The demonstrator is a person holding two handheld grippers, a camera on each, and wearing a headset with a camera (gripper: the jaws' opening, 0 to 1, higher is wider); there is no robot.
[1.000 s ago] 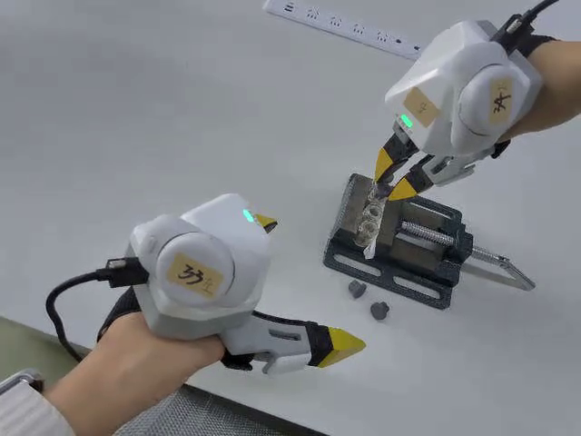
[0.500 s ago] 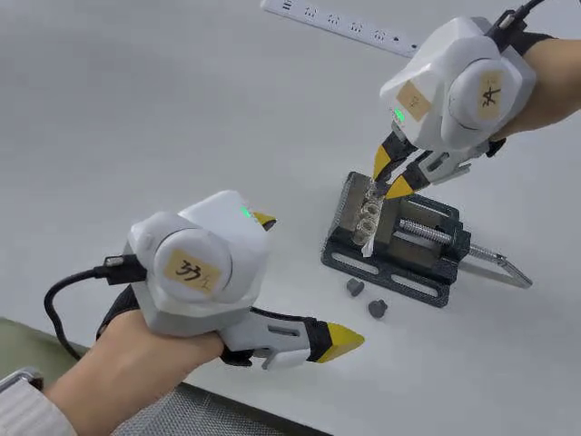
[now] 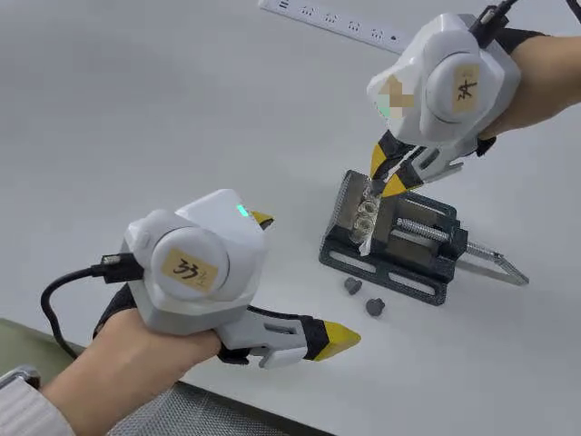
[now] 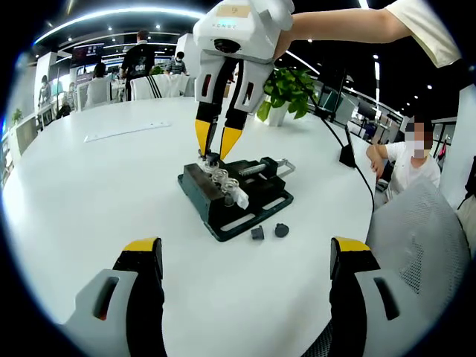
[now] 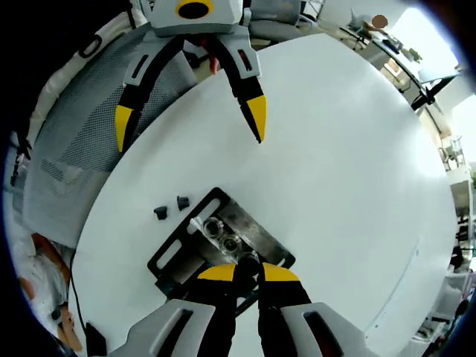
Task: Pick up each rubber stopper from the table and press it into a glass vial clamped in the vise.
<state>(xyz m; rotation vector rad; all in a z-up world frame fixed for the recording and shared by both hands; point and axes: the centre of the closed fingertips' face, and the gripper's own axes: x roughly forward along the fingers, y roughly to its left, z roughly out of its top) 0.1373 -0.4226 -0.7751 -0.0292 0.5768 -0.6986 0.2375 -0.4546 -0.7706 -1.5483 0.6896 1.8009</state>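
Note:
A dark vise [image 3: 399,259] [image 4: 223,208] [image 5: 178,256] clamps a row of glass vials [image 3: 365,221] [image 4: 227,182] [image 5: 223,234]. My right gripper [image 3: 388,175] [image 4: 216,145] [image 5: 248,274] points down at the row's far end. Its jaws stand nearly together, shut on a dark rubber stopper [image 5: 248,262] at the end vial's mouth. Two more rubber stoppers [image 3: 352,286] [image 3: 375,307] [image 4: 257,233] [image 5: 183,201] lie on the white table just in front of the vise. My left gripper [image 3: 302,280] [image 4: 245,249] [image 5: 190,123] hovers wide open near the table's front edge, holding nothing.
A white power strip [image 3: 336,23] lies at the far edge of the table. The vise's screw handle [image 3: 499,265] sticks out to the right. A potted plant [image 4: 286,85] and a black cable [image 4: 338,141] stand beyond the vise. A mesh chair back [image 4: 416,245] stands beside the table.
My right gripper has edged slightly up and left over the far vial. The left gripper has barely moved.

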